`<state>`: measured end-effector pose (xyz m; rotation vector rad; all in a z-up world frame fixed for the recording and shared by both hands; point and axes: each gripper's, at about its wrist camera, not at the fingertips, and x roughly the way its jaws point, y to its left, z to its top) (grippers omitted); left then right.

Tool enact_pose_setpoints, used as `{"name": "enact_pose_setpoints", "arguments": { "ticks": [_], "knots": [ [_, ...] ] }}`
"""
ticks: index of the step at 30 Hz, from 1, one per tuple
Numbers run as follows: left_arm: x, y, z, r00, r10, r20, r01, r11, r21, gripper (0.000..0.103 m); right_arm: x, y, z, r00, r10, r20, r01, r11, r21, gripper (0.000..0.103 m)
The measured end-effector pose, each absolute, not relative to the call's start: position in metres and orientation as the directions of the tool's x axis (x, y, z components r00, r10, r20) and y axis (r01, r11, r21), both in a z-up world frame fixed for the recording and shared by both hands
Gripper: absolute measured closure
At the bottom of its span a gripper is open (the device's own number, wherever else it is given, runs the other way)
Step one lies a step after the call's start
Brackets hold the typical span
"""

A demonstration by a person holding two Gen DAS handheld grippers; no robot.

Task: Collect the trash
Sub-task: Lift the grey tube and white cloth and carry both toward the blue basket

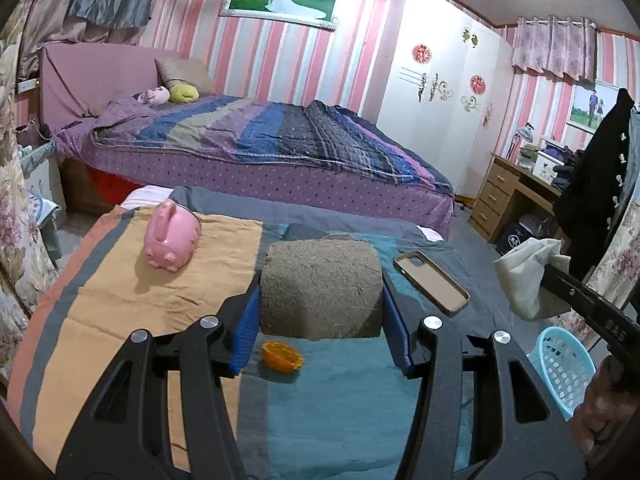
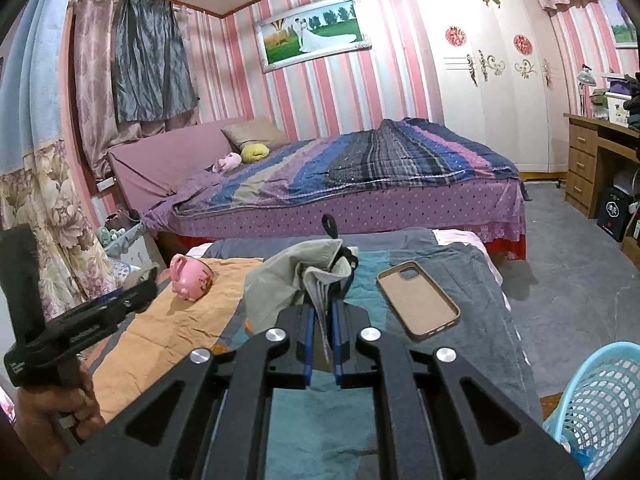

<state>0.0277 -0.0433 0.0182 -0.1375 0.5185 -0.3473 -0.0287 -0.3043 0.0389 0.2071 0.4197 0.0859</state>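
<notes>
My left gripper [image 1: 320,292] is shut on a brown fibrous block [image 1: 320,288] and holds it above the cloth-covered table [image 1: 340,400]. An orange peel [image 1: 281,356] lies on the teal cloth just below the block. My right gripper [image 2: 322,308] is shut on crumpled whitish paper [image 2: 280,284] and holds it over the table; the paper also shows at the right of the left wrist view [image 1: 528,276]. A light blue mesh basket [image 2: 604,400] stands at the table's right side, low down; it also shows in the left wrist view [image 1: 564,368].
A pink piggy bank [image 1: 172,242] lies on the orange cloth at the left. A phone case [image 1: 432,282] lies open side up at the right. Behind the table is a bed [image 1: 260,148], a white wardrobe [image 1: 440,92] and a wooden desk [image 1: 508,196].
</notes>
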Motion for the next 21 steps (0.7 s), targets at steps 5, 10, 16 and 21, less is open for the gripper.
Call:
{"name": "enact_pose_setpoints", "arguments": {
  "ticks": [5, 10, 16, 21],
  "knots": [
    [0.023, -0.06, 0.018, 0.806, -0.367, -0.464, 0.312, 0.93, -0.192, 0.05, -0.035, -0.309, 0.045, 0.918, 0.12, -0.378, -0.048, 0.979, 0.196, 0.096],
    [0.016, -0.077, 0.016, 0.792, -0.394, -0.466, 0.348, 0.919, -0.187, 0.05, -0.045, -0.314, 0.048, 0.923, 0.099, -0.373, -0.031, 0.983, 0.184, 0.096],
    [0.01, -0.099, 0.012, 0.773, -0.423, -0.474, 0.384, 0.905, -0.181, 0.05, -0.064, -0.332, 0.05, 0.927, 0.051, -0.371, 0.016, 0.984, 0.176, 0.096],
    [0.003, -0.117, 0.012, 0.756, -0.452, -0.474, 0.418, 0.89, -0.182, 0.05, -0.078, -0.356, 0.053, 0.929, -0.013, -0.369, 0.081, 0.982, 0.17, 0.096]
  ]
}}
